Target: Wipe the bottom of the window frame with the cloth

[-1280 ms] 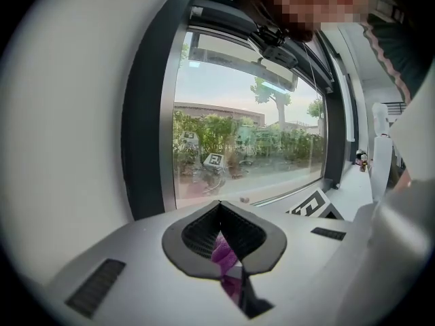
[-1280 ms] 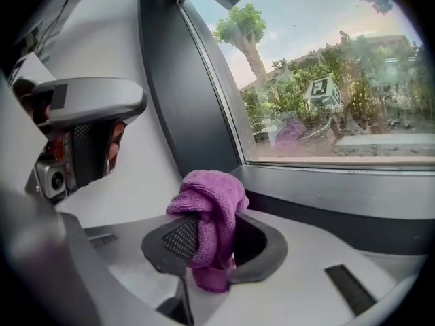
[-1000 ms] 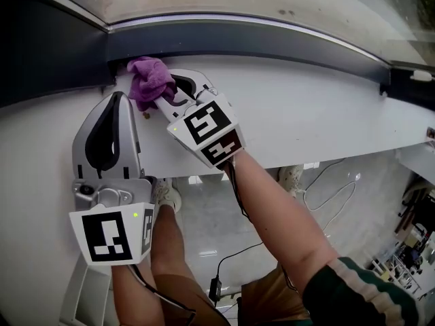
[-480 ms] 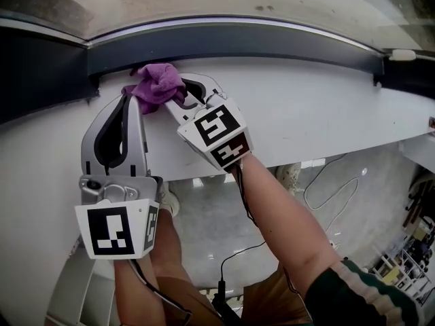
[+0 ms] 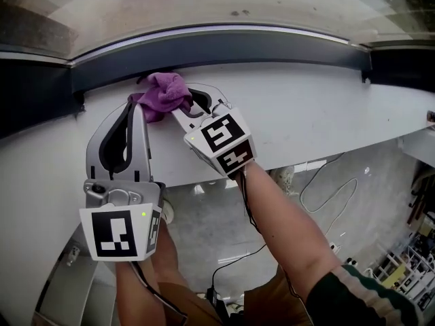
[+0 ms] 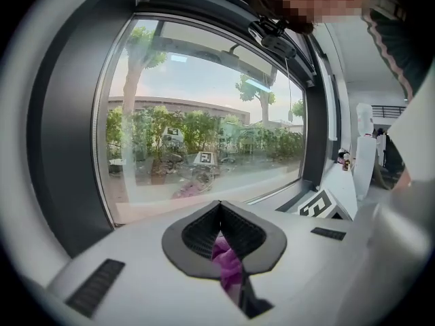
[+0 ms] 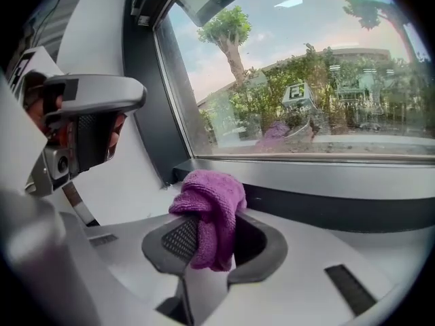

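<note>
Fingers (image 7: 170,240) of my right gripper (image 5: 178,102) pinch the purple cloth (image 5: 165,92) against the bottom of the dark window frame (image 5: 272,46) — it has slid right, away from the corner. My left gripper (image 5: 138,107), fingers pressed together, now crowds against the cloth — earlier it lay apart.

Right tool (image 7: 214,242) clamps a bunched purple cloth (image 7: 211,206) just in front of the dark window frame (image 7: 326,206); left tool (image 7: 88,114) hangs left of the cloth, trees beyond the glass (image 7: 306,80).
</note>
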`<state>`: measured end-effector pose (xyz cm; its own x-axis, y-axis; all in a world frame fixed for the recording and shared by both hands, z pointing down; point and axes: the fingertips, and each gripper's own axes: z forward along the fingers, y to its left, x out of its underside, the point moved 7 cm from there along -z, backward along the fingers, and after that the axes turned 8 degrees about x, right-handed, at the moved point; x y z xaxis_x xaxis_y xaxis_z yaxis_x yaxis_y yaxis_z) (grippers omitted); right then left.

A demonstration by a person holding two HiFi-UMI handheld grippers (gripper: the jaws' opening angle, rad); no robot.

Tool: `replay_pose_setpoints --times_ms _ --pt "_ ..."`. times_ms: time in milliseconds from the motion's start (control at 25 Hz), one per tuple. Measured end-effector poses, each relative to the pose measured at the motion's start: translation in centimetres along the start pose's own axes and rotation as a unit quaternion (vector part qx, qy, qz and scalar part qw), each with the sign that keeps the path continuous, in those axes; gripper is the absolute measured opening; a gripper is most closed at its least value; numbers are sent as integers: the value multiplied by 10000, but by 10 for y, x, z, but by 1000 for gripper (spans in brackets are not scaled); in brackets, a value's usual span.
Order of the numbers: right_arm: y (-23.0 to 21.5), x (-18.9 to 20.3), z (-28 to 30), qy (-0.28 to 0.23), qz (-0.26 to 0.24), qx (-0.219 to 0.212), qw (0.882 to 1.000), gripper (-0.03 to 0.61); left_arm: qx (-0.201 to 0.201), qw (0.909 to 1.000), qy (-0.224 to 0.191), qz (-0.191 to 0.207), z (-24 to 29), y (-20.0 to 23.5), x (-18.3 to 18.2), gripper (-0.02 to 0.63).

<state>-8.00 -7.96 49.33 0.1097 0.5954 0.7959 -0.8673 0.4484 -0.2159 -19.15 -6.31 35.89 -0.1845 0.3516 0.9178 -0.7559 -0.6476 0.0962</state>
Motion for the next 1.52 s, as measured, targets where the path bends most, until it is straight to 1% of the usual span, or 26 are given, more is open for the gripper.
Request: replay_pose_setpoints --times_ms 160,400,520,720,840,1080,1240,1360,1520 --pt "-20 5 -13 -12 81 93 9999 112 71 10000 36 20 13 -17 -2 9" --pt "-19 -2 -24 -30 79 213 9997 112 115 9999 3 31 8 -21 -6 9" --pt "-26 -2 -31 -13 57 268 9996 112 131 9999 -7 4 12 -27 -8 9" --pt "-53 9 -45 8 117 392 9992 112 208 9998 34 25 32 -49 -7 9" --pt "-62 13 -51 9 140 433 9990 112 257 9996 52 47 39 -58 -7 9" --pt "-82 19 -65 64 185 583 9981 112 506 9986 86 116 54 -77 -7 9" --pt "-100 18 -78 18 192 683 9975 112 611 9979 151 128 68 -91 -7 9" --pt "-115 18 -91 -35 292 807 9963 112 718 9969 227 206 80 -105 -9 9" --pt "-135 24 -109 -37 350 880 9955 112 640 9974 236 234 95 -126 -9 9"
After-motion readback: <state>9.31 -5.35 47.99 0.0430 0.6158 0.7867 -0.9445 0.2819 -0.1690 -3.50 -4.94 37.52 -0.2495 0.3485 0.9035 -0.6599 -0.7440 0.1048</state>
